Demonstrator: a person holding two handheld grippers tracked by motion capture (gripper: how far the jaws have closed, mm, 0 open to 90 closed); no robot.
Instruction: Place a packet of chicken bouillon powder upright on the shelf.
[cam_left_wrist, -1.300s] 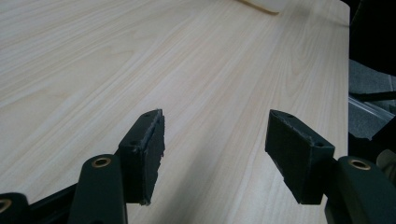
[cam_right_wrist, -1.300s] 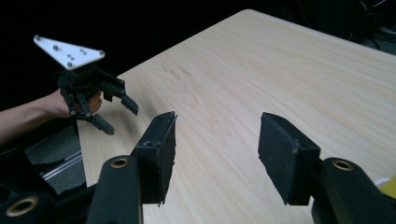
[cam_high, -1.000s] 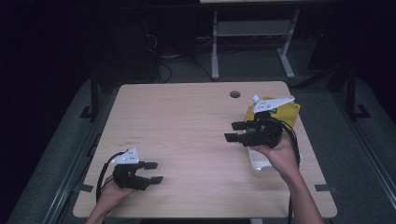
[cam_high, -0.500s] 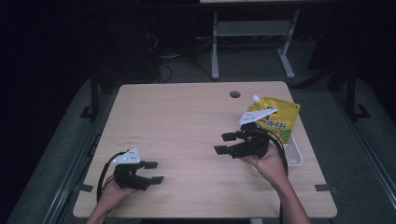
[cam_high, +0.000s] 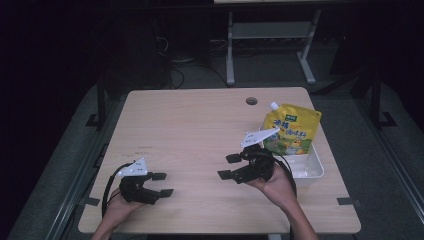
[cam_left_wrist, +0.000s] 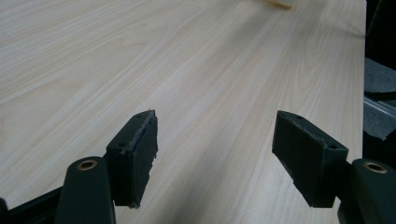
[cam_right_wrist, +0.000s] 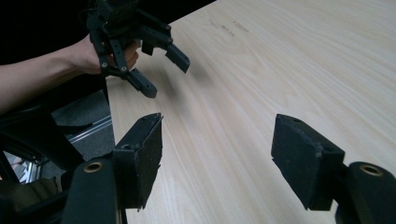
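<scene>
Both grippers, left gripper (cam_high: 159, 184) near-left and right gripper (cam_high: 229, 166) mid-table, hold jaws spread and empty, so no grasp seems begun; the yellow pouch (cam_high: 291, 128) sits in the white tray (cam_high: 314, 172) at far right, likely needing a reach.

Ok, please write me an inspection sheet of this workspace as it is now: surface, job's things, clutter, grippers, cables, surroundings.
Surface: light wooden table, with a round cable hole near its far edge.
Job's things: yellow spout pouch leaning in a white tray at the right edge.
Clutter: nothing seen.
Grippers: left gripper near the front left corner, jaws open, nothing between them; right gripper beside the tray, jaws open, nothing between them.
Cables: a black cable loops from the left gripper; more lie on the floor beyond the table.
Surroundings: dark room, white metal stand behind.
</scene>
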